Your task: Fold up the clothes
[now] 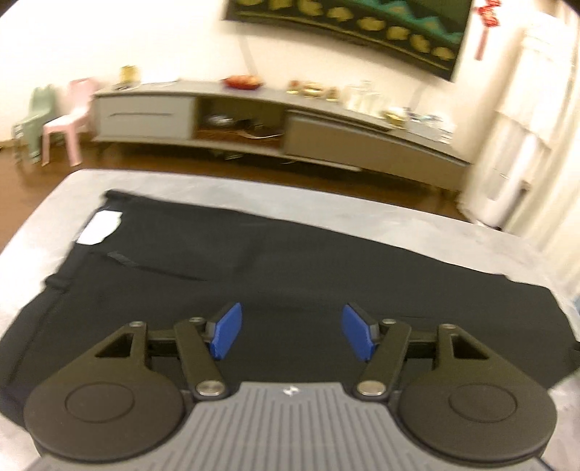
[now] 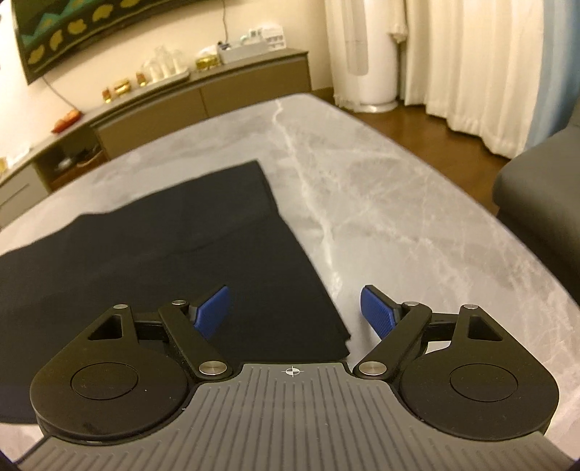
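Note:
A black garment (image 1: pixel 224 261) lies flat on the grey marble table (image 1: pixel 224 188), with a white label (image 1: pixel 99 227) at its far left corner. In the left wrist view my left gripper (image 1: pixel 291 331) hovers above the cloth, its blue pads (image 1: pixel 226 335) apart with nothing between them. In the right wrist view the same black garment (image 2: pixel 174 235) covers the left half of the table (image 2: pixel 398 203). My right gripper (image 2: pixel 294 309) stands wide open over the garment's right edge, one pad above cloth, the other above bare marble. Neither gripper holds anything.
A long grey sideboard (image 1: pixel 253 123) with bowls and jars runs along the far wall under a dark wall hanging (image 1: pixel 344 25). Small pink and green chairs (image 1: pixel 65 119) stand at the left. Cream curtains (image 2: pixel 471 61), a white cylinder unit (image 2: pixel 362 54) and a dark seat (image 2: pixel 543 188) are at the right.

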`<state>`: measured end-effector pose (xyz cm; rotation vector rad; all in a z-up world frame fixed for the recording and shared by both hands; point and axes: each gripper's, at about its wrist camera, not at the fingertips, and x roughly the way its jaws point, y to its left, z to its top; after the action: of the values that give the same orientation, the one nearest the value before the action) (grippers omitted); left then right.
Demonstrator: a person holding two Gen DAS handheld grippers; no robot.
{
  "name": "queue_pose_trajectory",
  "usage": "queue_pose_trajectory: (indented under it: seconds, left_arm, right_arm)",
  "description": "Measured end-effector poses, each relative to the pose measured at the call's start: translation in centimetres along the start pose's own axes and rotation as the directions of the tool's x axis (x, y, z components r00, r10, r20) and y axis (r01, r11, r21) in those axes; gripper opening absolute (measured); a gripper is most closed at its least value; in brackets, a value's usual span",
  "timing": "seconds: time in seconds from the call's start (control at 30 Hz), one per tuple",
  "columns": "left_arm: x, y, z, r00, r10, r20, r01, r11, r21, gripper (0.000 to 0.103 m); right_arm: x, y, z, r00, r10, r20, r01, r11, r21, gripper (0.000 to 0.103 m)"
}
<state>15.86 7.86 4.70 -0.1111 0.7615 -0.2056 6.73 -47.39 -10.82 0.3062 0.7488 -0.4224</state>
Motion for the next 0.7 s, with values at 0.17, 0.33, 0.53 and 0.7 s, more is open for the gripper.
queue_pose_trajectory:
  seconds: [0.17,0.33,0.53,0.7]
  left_arm:
    - [0.5,-2.7,-0.1,0.999,-0.051,0.018,0.05,0.998,0.031,0.065]
    - [1.9,-3.6,0.3,0.996,-0.09,0.012,0.09,0.996,-0.018,0.065]
    - [3.3,-4.3,1.2,0.99,-0.139,0.027,0.141,0.984,-0.111,0.065]
    - [5.0,-5.7,1.7,0.98,-0.194,0.031,0.196,0.961,-0.193,0.065]
  right_arm:
    - [-0.8,1.6,-0.8,0.999,-0.03,0.016,0.031,0.995,-0.097,0.059]
    - [-1.6,2.5,-0.9,1.0,-0.005,0.017,0.007,0.996,-0.084,0.006]
    - [-5.1,7.3,0.6,0.988,0.006,0.157,0.016,0.991,-0.134,0.003]
    - [-8.3,17.2,-0.6,0.961,0.201,0.189,-0.144,0.949,-0.28,0.003]
